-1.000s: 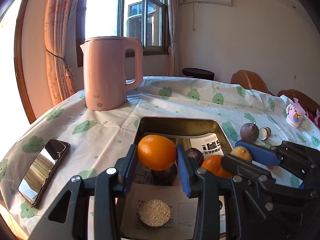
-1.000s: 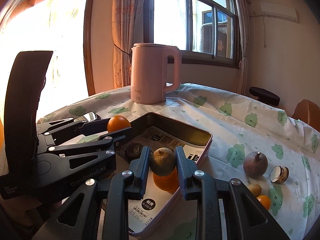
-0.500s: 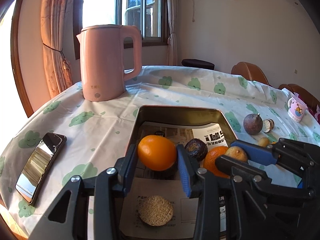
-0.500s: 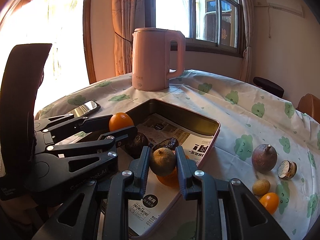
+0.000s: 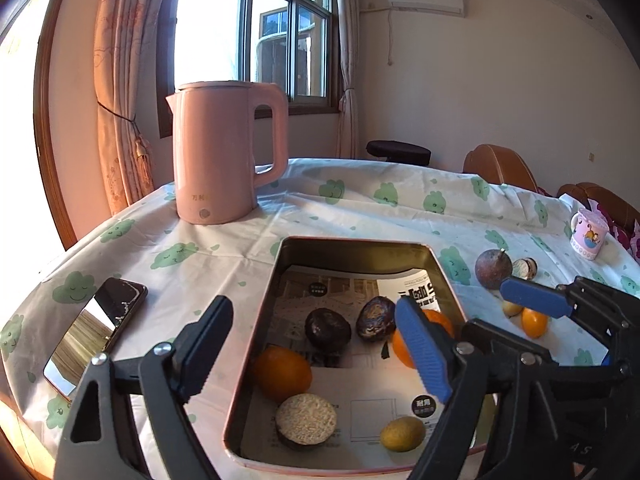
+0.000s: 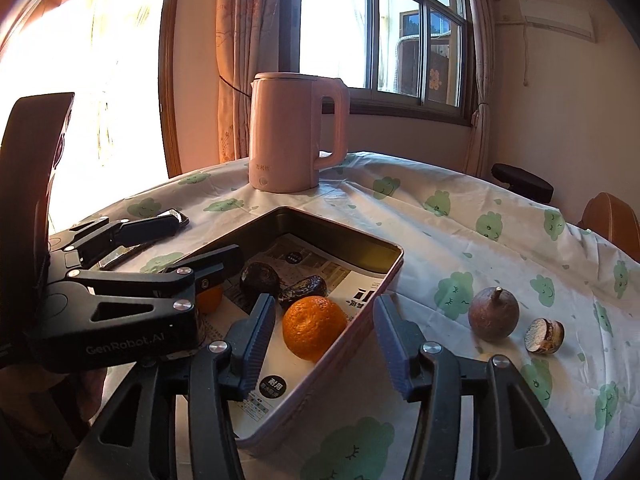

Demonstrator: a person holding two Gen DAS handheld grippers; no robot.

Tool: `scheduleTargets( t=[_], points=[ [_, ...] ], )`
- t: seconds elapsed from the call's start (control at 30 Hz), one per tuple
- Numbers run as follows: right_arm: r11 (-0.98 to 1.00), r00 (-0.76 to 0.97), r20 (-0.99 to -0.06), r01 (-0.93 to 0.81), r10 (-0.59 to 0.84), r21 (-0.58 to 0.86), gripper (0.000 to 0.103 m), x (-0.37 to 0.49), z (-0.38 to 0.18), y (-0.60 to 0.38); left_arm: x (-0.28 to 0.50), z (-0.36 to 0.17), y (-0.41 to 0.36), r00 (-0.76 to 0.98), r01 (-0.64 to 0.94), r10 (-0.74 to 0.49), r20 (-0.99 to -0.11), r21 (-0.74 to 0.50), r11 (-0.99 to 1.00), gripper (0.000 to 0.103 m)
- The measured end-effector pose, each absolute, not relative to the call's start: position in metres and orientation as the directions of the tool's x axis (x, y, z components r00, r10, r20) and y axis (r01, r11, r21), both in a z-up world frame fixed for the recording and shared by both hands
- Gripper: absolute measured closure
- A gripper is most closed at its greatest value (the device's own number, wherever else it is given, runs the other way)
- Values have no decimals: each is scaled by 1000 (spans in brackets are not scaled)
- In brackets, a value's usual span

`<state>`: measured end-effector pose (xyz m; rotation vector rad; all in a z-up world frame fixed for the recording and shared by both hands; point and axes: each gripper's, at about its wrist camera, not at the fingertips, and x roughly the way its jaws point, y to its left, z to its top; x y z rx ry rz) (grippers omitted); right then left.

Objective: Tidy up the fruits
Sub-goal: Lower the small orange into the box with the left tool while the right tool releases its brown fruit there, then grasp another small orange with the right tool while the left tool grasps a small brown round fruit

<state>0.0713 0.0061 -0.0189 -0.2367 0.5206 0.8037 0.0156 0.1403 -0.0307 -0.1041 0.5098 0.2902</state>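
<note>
Fruits are the subject of this task, and most of them already lie in the metal tray on the bench: a smooth orange at the near left wall, two dark fruits in the middle, a rough orange by the right wall, a small yellow-brown fruit near the front edge, and a cut half with its pale face up. Four pieces are seen outside the tray, on the cloth to its right: a brown round fruit, a cut half fruit, and two small ones, yellow and orange.

The left hand-held gripper is opening, with its jaws wide apart and nothing pressed between them; the smooth orange lies below in the tray. The right hand-held gripper is opening too. The rough orange is seen between its jaws, but it rests on the paper and the pads do not press on it.

The step in hand is judged to be the release. To do it well, both jaws should be opened fully before any lift, so that no pad drags a fruit. The grippers should then be raised straight up, because they stand close to each other above the tray and a sideways move could bring them into contact. The round fruits may roll on the smooth paper, so they should be allowed to settle. The pieces on the cloth are judged to be next, and the right gripper is nearer to them.
</note>
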Motion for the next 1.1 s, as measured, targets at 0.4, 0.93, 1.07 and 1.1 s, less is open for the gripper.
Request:
scheduleTargets(
  t=[0.4,0.93,1.07,1.1],
  points=[
    [853,683,-597,-521,421,5,42,115,-25,-108,34,-26,84,863,-201,173,-475,-9,979,9],
    [802,529,-735,-596,425,35,68,141,-53,-83,62,-23,41,860,-96,95,-501,24,995,9],
    [845,581,-711,-533,398,37,69,148,-50,-106,75,-23,22,852,-40,44,-521,19,999,12],
    [859,597,-707,-511,380,31,69,151,-49,-112,78,-24,16,848,-24,31,-529,21,1000,14]
  ],
)
